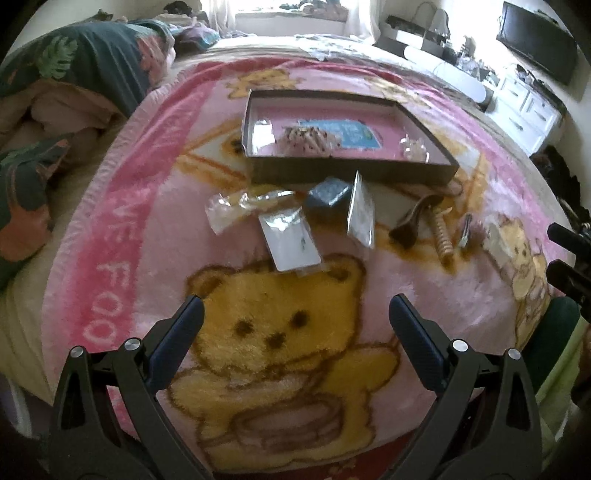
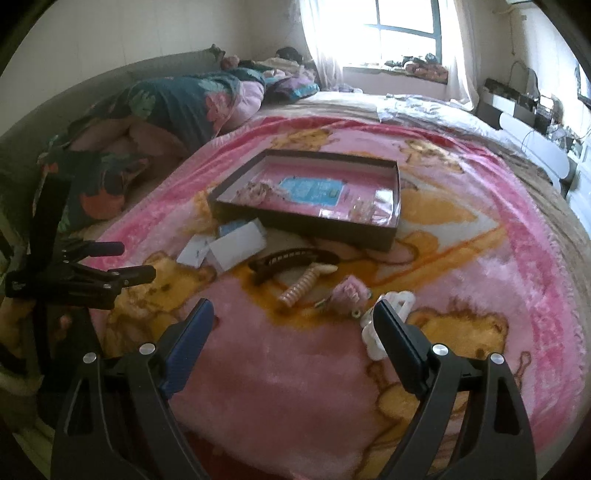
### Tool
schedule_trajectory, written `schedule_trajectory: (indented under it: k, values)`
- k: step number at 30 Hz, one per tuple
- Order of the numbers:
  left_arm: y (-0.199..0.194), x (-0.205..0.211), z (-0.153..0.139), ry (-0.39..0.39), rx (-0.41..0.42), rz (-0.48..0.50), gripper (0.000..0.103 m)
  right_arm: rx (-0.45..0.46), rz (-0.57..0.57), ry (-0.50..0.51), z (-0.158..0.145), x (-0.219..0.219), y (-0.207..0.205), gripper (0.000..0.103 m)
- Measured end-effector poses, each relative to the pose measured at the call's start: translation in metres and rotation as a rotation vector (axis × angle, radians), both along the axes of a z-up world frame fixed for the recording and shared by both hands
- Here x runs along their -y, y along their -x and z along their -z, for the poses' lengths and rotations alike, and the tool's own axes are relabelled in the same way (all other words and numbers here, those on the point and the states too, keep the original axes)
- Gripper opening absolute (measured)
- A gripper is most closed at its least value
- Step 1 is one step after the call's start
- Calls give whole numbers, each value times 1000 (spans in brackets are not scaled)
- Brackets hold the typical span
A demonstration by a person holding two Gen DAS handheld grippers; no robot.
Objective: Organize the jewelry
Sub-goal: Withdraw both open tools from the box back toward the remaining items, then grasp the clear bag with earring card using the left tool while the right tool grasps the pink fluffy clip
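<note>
On the pink teddy-bear blanket, below the dark shallow cardboard tray, lies a brown plastic hair clip: light, stiff, slick; I'd pinch its middle. Both grippers hover, jaws wide, empty.

A: that pink blanket with the yellow teddy bears covers most of the bed, and pale lettering runs down its darker pink border.

B: yep. There's a dark quilt with a leaf and flower print bunched up along the far left side, pinkish lining showing.

A: the window behind is blown out bright, with a sheer white curtain hanging by it and clutter along the sill.

B: on the right there's a white dresser with drawers, and a dark flat screen on the wall above. Stuff on top is too blurry to name.
</note>
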State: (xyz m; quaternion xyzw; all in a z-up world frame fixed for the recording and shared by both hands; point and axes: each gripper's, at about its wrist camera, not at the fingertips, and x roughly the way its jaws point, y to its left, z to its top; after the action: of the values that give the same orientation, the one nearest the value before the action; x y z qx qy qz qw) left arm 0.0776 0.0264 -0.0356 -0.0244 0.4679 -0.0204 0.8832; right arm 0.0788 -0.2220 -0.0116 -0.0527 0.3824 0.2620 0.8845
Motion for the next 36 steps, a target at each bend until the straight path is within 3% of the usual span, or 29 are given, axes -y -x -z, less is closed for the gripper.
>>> schedule_trajectory:
  k: [8, 15, 18, 24, 27, 29, 33, 35, 36]
  values:
    - [-12, 1, 19, 1, -9, -5, 92, -81, 12, -25, 20, -4, -14, 87]
    - [-23, -4, 28, 43, -3, -11, 75, -144, 38, -49, 33, -10, -31, 87]
    - [-29, -3, 30, 50, 1, -10, 72, -138, 56, -29, 35, -14, -38, 84]
    - [-43, -3, 34, 45, -4, -25, 69, -148, 121, 67, 46, -16, -63, 71]
    - [-50, -4, 37, 43, -8, -37, 66, -171, 135, 94, 54, -15, -77, 61]
    - [-54, -4, 38, 43, -11, -39, 62, -181, 137, 115, 60, -15, -86, 49]
    - [-58, -4, 41, 41, -15, -42, 55, -180, 124, 127, 64, -20, -95, 40]
    - [-60, -5, 42, 42, -12, -42, 54, -181, 117, 129, 66, -23, -100, 28]
    - [-61, -5, 41, 43, -11, -43, 53, -184, 114, 127, 67, -24, -101, 27]
